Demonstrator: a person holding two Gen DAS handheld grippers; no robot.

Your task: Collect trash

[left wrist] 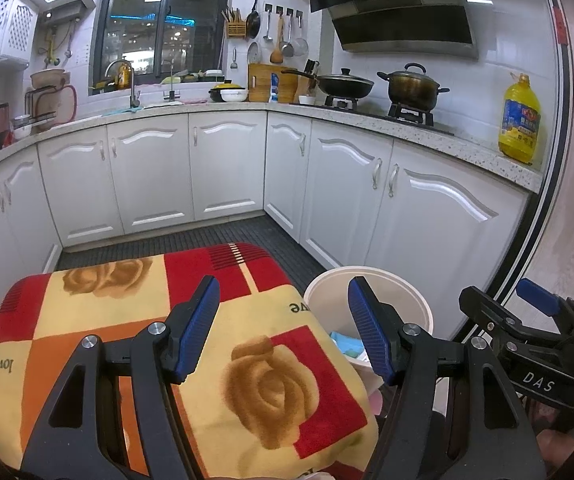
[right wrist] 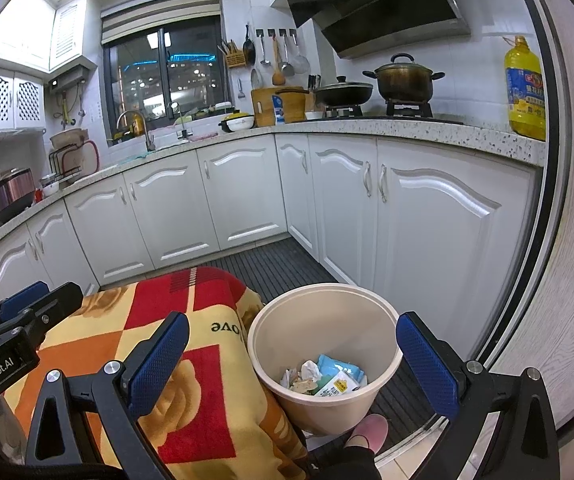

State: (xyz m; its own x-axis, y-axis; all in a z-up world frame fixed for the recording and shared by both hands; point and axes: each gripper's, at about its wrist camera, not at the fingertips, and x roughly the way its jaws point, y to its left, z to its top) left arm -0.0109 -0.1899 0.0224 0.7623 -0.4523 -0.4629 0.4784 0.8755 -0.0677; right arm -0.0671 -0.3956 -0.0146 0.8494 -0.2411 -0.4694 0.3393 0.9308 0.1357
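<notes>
A cream round bin [right wrist: 327, 408] stands on the dark floor right of a table covered by a rose-patterned blanket [right wrist: 191, 364]. Inside it lie crumpled paper [right wrist: 307, 372] and blue-white wrappers [right wrist: 341, 380]. My right gripper [right wrist: 293, 342] is open and empty, held above the bin. My left gripper [left wrist: 285, 312] is open and empty above the blanket's [left wrist: 127, 320] right side, with the bin [left wrist: 327, 300] just right of it. The right gripper [left wrist: 527, 320] also shows at the right of the left wrist view, and the left gripper [right wrist: 19, 320] at the left of the right wrist view.
White kitchen cabinets [right wrist: 247, 192] run along the back and right under a speckled counter [right wrist: 407, 128]. A yellow oil bottle [right wrist: 525, 88] and pots on a stove [right wrist: 403, 80] stand on it. A pink slipper [right wrist: 371, 432] is by the bin. A door frame [right wrist: 559, 200] rises at the right.
</notes>
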